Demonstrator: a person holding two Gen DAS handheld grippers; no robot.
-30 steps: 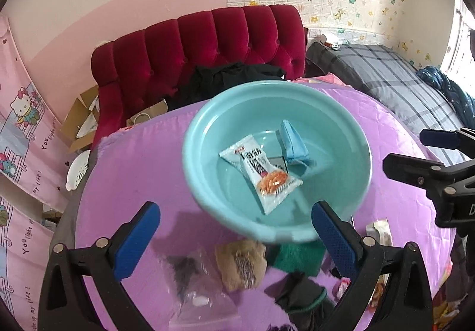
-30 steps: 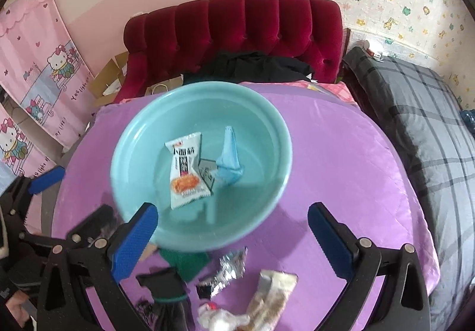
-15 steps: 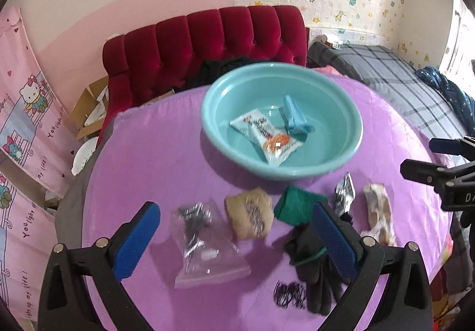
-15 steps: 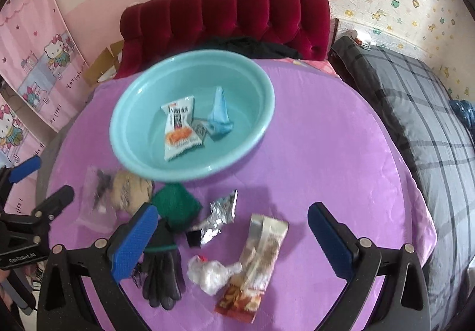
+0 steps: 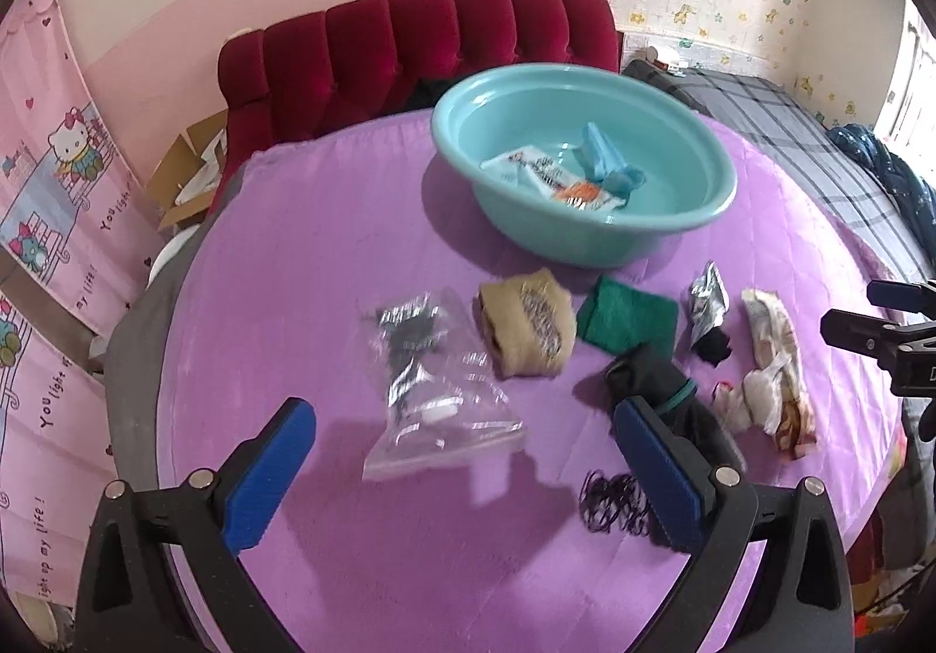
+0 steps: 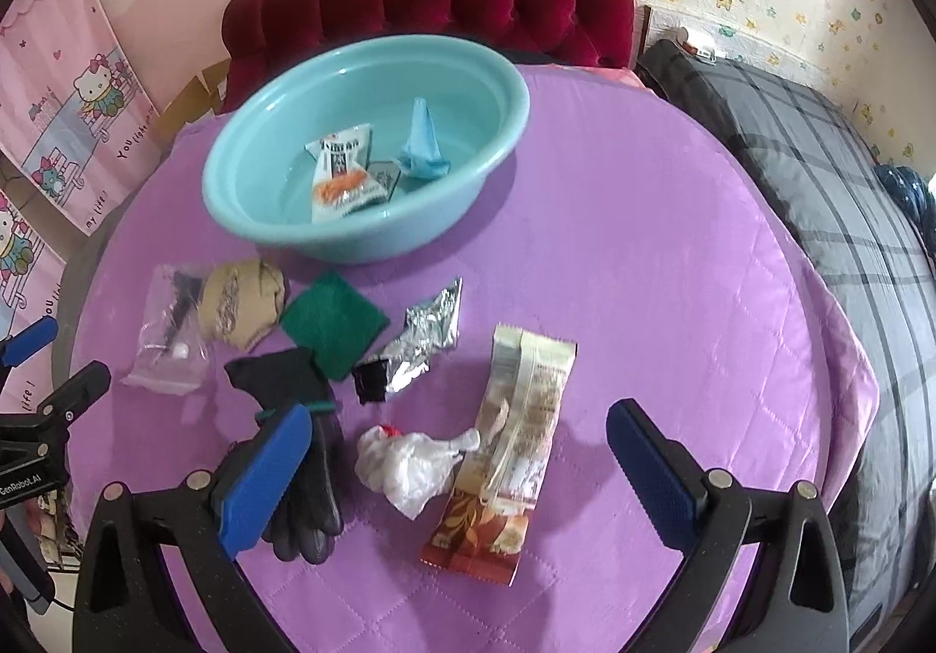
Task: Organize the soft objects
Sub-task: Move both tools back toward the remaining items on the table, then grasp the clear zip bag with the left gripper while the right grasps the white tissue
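Both my grippers wide open over the purple table, nothing grabbed.

My left gripper (image 5: pixel 462 468) hangs above the clear zip bag (image 5: pixel 436 387), its blue pads spread with nothing between them; my right gripper (image 6: pixel 459 468) is just as wide over the crumpled white plastic (image 6: pixel 409 463) and the long snack wrapper (image 6: pixel 506 468). The teal basin (image 6: pixel 281 237) sits at the far side of the table (image 6: pixel 643 272) holding a white snack packet (image 6: pixel 339 173) and a blue cloth (image 6: pixel 422 144). In front of it lie the beige roll (image 6: pixel 240 305), green cloth (image 6: pixel 333 325), foil wrapper (image 6: pixel 430 331) and black glove (image 6: pixel 304 489).
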